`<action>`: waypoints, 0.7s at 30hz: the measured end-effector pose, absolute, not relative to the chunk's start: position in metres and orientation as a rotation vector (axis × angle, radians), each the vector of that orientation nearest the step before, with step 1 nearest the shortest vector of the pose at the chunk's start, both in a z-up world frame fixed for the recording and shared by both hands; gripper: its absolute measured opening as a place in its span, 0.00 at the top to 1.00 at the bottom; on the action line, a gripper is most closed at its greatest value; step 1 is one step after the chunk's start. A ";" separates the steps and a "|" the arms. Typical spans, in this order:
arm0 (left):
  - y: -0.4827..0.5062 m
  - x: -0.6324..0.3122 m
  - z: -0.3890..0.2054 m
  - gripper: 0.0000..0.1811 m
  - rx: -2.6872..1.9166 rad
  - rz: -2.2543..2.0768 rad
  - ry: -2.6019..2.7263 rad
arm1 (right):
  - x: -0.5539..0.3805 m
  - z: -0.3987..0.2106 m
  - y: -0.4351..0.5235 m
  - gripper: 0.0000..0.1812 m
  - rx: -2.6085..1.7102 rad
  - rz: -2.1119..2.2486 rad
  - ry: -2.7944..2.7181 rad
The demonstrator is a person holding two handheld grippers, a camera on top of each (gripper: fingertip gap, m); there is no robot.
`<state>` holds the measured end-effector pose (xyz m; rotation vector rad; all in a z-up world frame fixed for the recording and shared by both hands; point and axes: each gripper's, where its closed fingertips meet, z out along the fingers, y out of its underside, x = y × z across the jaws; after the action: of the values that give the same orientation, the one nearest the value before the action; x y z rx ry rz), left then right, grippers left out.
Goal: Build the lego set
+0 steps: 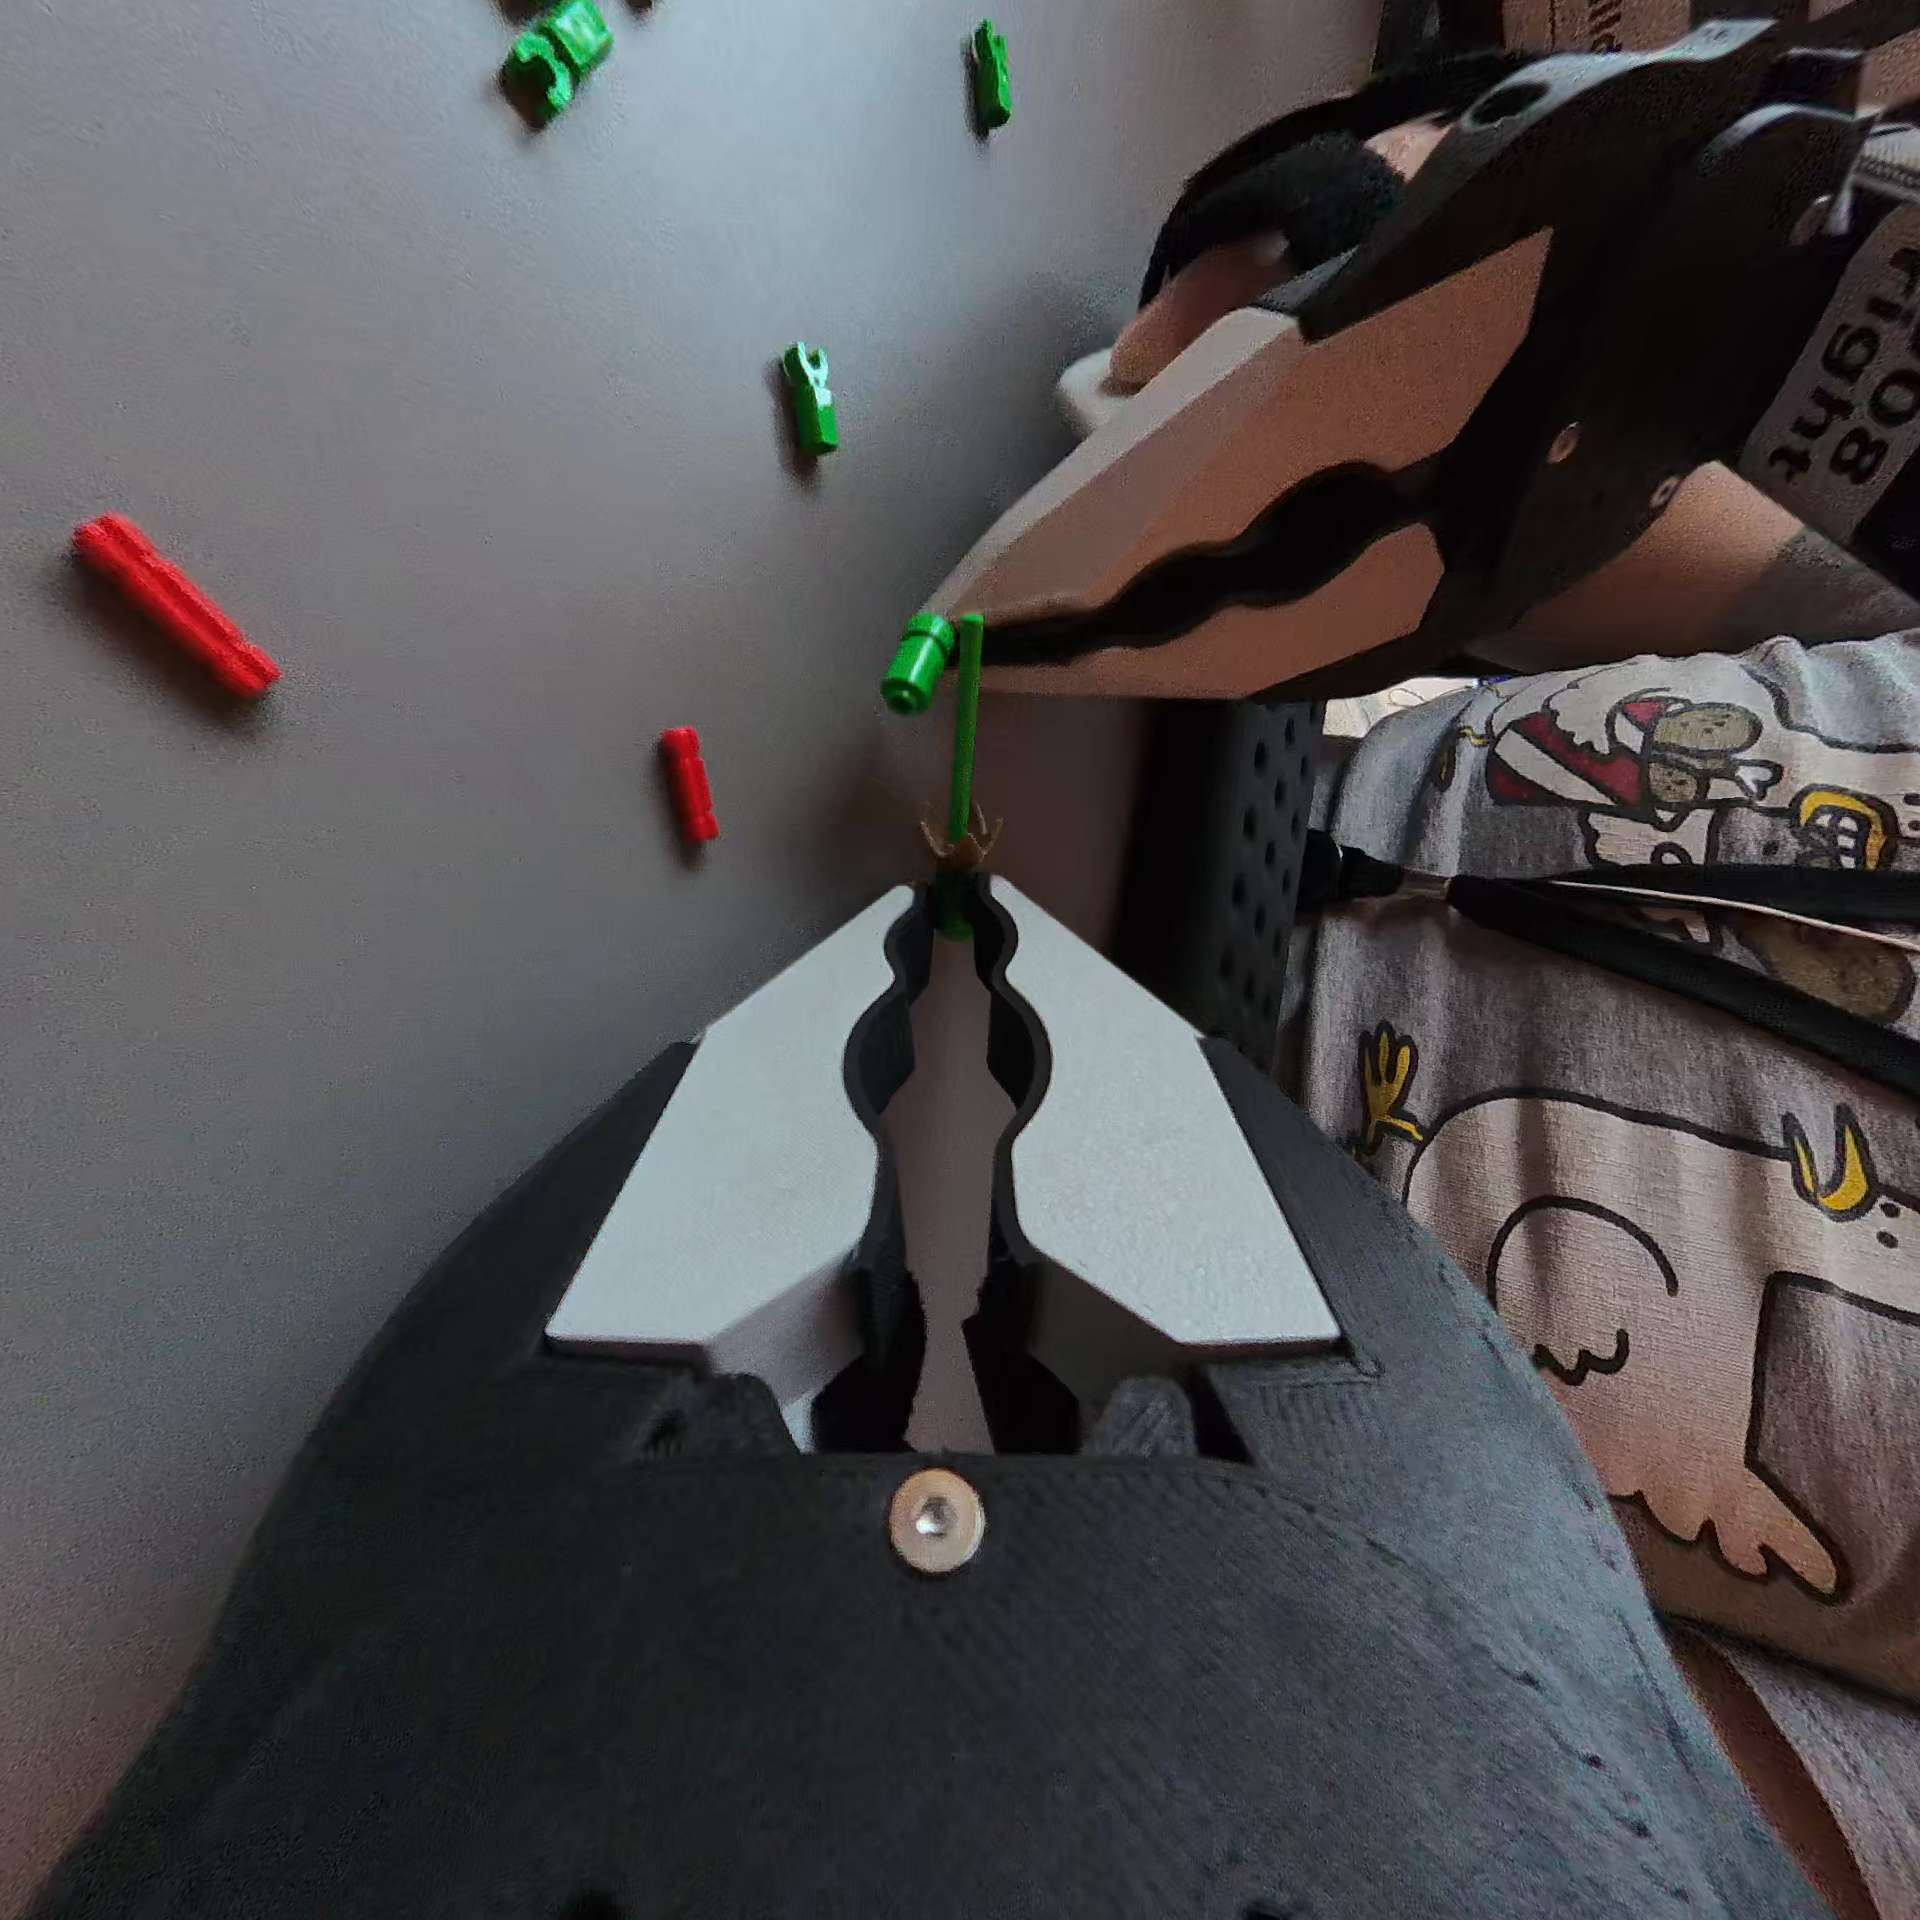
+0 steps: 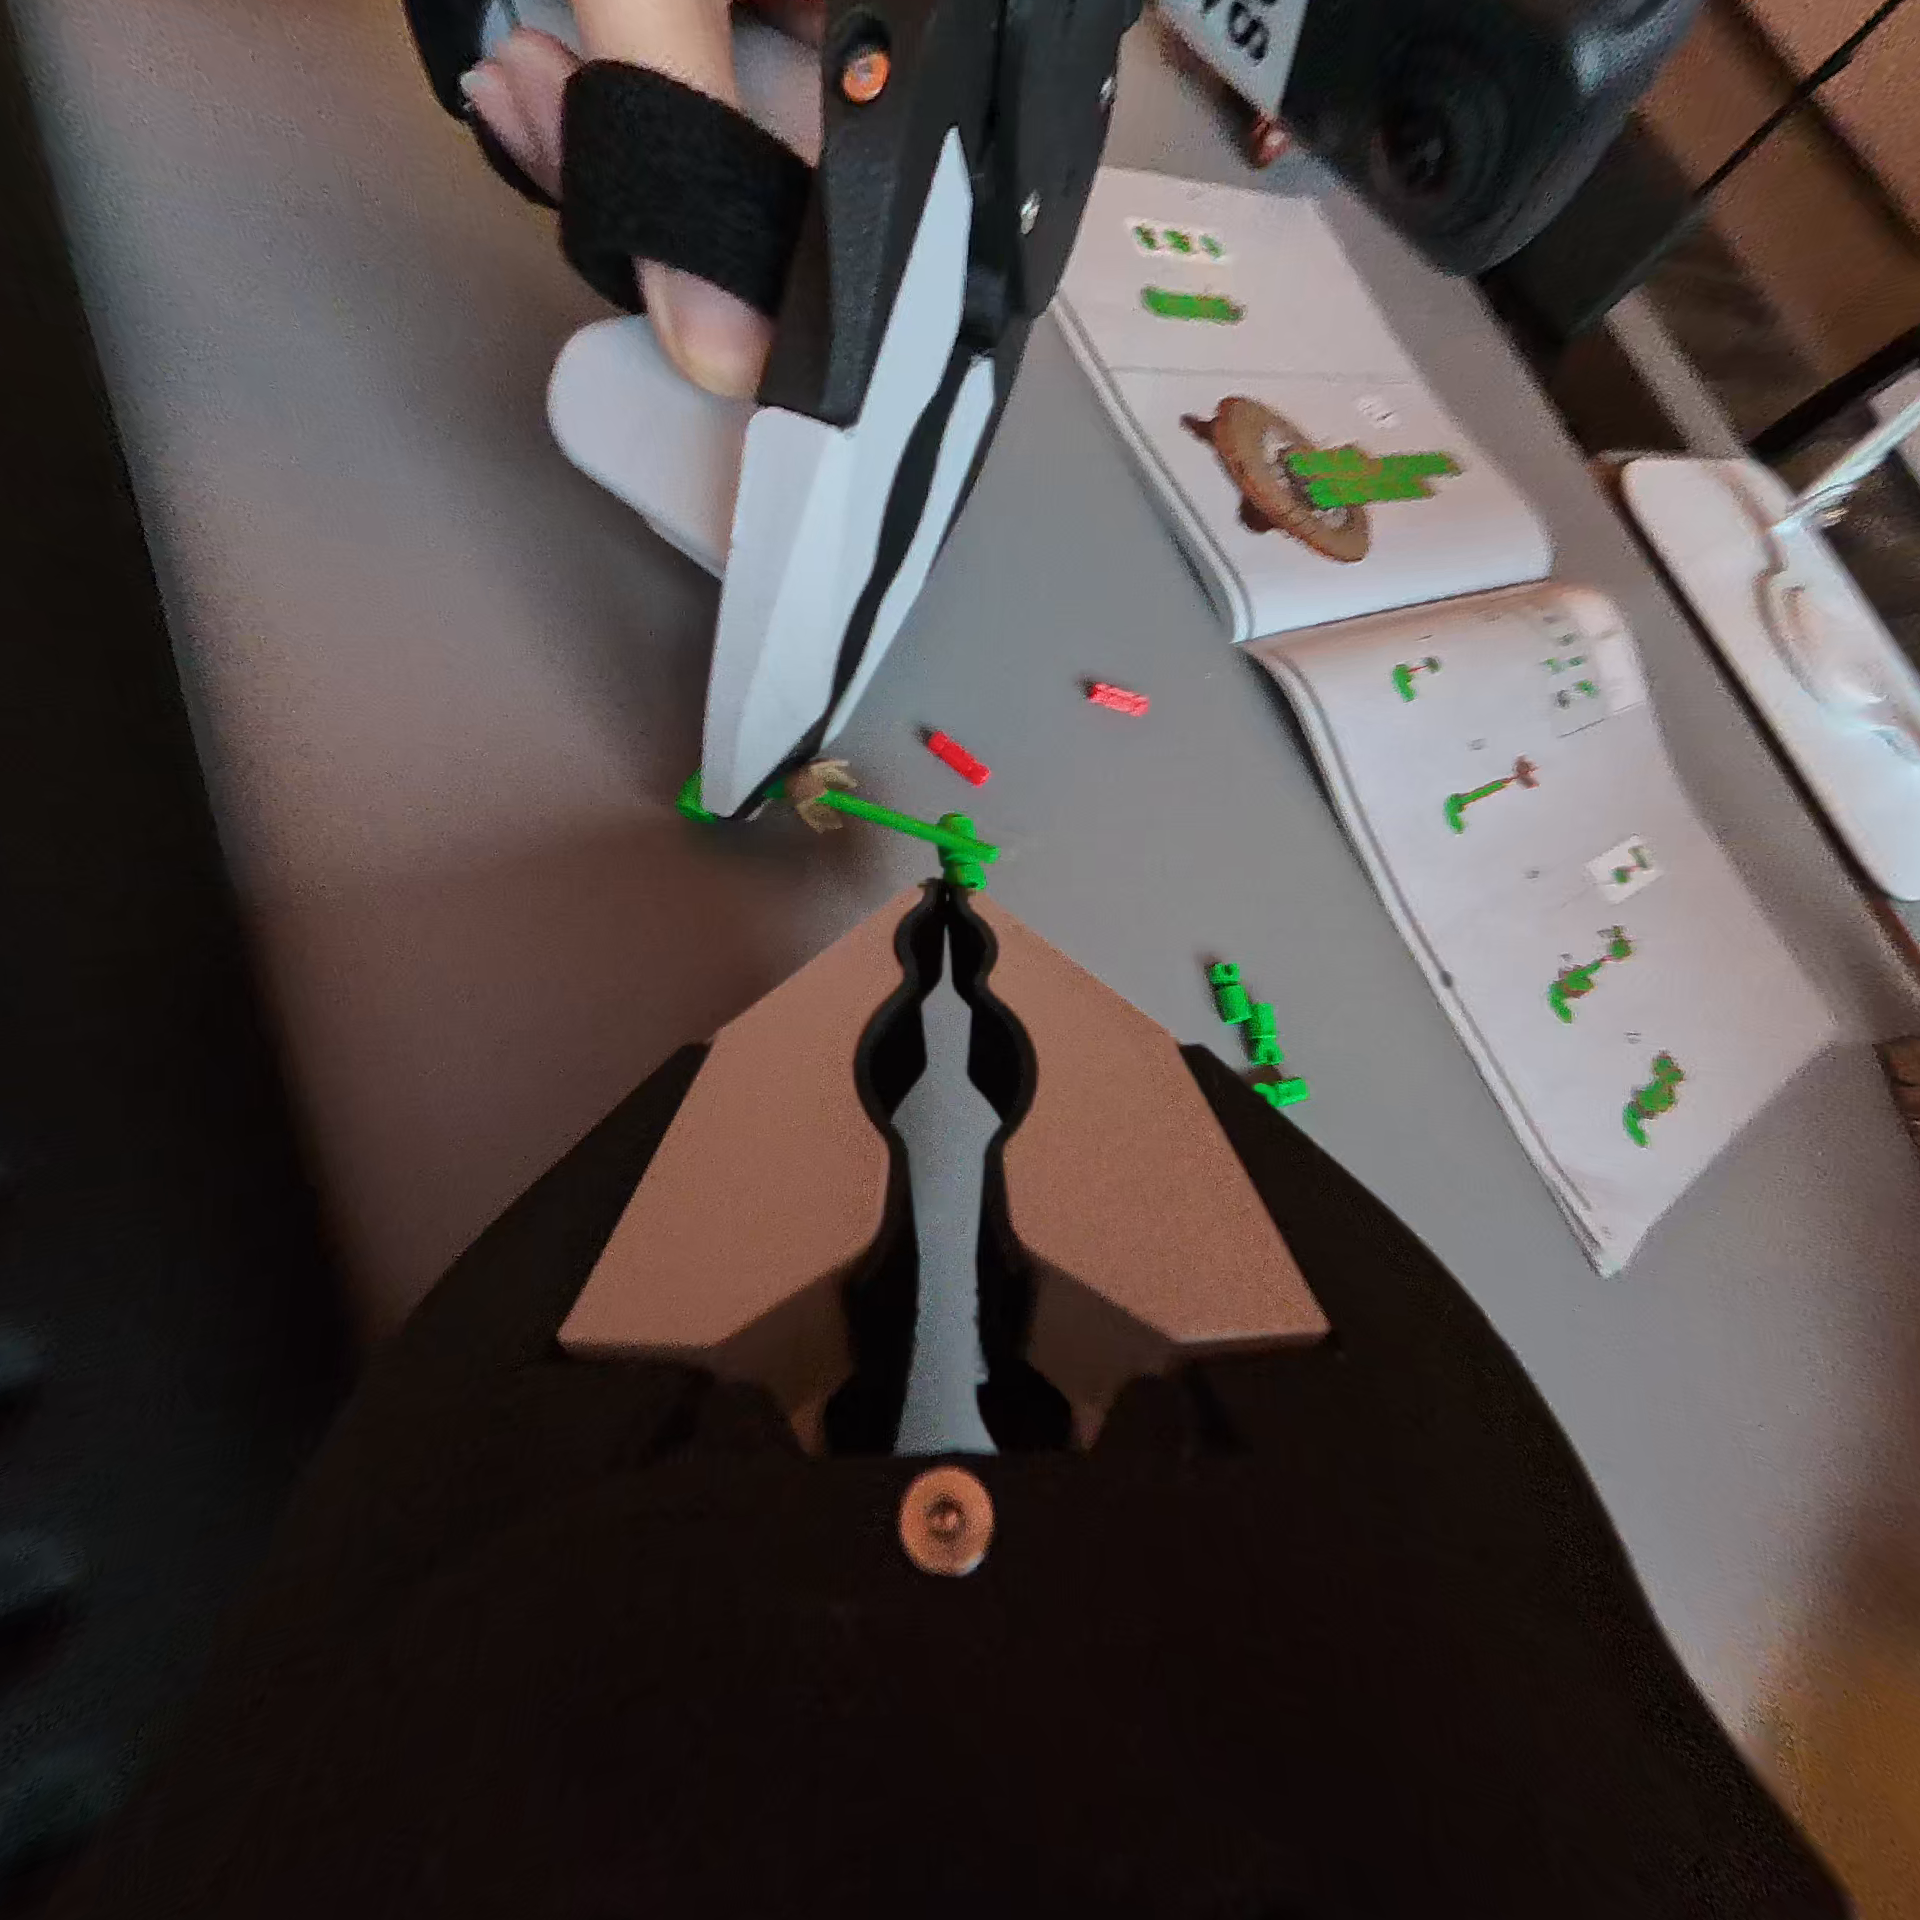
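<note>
counter: grey counter (image 2: 1195,935) carries loose pieces and, toward its far right edge, an open instruction booklet (image 2: 1455,831) (pages show coloured build drawings).
left hand-held gripper (image 1: 951,894): jaws pressed together on the lower end of a thin green rod (image 1: 964,727), with a small tan clawed piece (image 1: 961,836) on the rod just above the tips.
right hand-held gripper (image 2: 948,896): jaws pinched on the rod's other end, where a green connector (image 1: 917,662) sits.
lego assembly: rod, clawed piece and connector are held between both grippers above the counter, near its front edge.
loose parts: two red pins (image 1: 171,603) (image 1: 689,781) and several green clips (image 1: 810,398) lie apart on the counter beyond the rod.
person: patterned grey clothing (image 1: 1610,1091) beside the counter's edge.
</note>
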<state>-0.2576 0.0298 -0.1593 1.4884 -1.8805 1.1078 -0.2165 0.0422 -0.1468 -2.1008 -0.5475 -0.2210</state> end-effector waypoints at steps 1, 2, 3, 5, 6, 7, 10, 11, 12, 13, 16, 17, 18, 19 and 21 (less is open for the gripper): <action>0.030 -0.259 -0.159 0.97 1.486 1.102 -1.885 | -0.216 -0.145 0.042 1.00 -2.096 -0.208 -0.531; 0.029 -0.260 -0.159 0.97 1.484 1.100 -1.882 | -0.216 -0.146 0.040 1.00 -2.105 -0.172 -0.508; 0.029 -0.260 -0.159 0.97 1.489 1.103 -1.869 | -0.213 -0.147 0.039 1.00 -2.116 -0.146 -0.482; 0.031 -0.259 -0.159 0.97 1.500 1.108 -1.834 | -0.208 -0.144 0.039 1.00 -2.105 -0.113 -0.437; 0.031 -0.261 -0.159 0.97 1.496 1.103 -1.822 | -0.207 -0.143 0.039 1.00 -2.101 -0.104 -0.426; 0.032 -0.263 -0.159 0.97 1.494 1.096 -1.809 | -0.206 -0.144 0.039 1.00 -2.104 -0.101 -0.429; 0.034 -0.269 -0.159 0.97 1.499 1.072 -1.766 | -0.212 -0.152 0.036 1.00 -2.134 -0.063 -0.483; 0.034 -0.273 -0.159 0.97 1.493 1.055 -1.757 | -0.212 -0.154 0.036 1.00 -2.147 -0.068 -0.494; 0.034 -0.275 -0.159 0.97 1.492 1.047 -1.752 | -0.212 -0.155 0.036 1.00 -2.150 -0.061 -0.503; 0.034 -0.278 -0.159 0.97 1.490 1.039 -1.746 | -0.214 -0.157 0.035 1.00 -2.160 -0.039 -0.505; 0.034 -0.283 -0.159 0.97 1.473 1.020 -1.719 | -0.213 -0.159 0.035 0.99 -2.191 0.007 -0.469; 0.034 -0.283 -0.159 0.97 1.472 1.019 -1.712 | -0.212 -0.159 0.034 0.97 -2.191 0.023 -0.453; 0.034 -0.284 -0.159 0.97 1.468 1.018 -1.714 | -0.211 -0.158 0.033 0.94 -2.194 0.045 -0.436; 0.035 -0.284 -0.159 0.97 1.467 1.017 -1.719 | -0.211 -0.159 0.032 0.92 -2.202 0.069 -0.423; 0.036 -0.284 -0.159 0.97 1.467 1.023 -1.730 | -0.211 -0.159 0.027 0.90 -2.203 0.120 -0.451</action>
<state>-0.2841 0.0359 -0.1586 1.4671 -1.7297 1.0230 -0.2112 0.0271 -0.1585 -2.2025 -0.4512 0.1200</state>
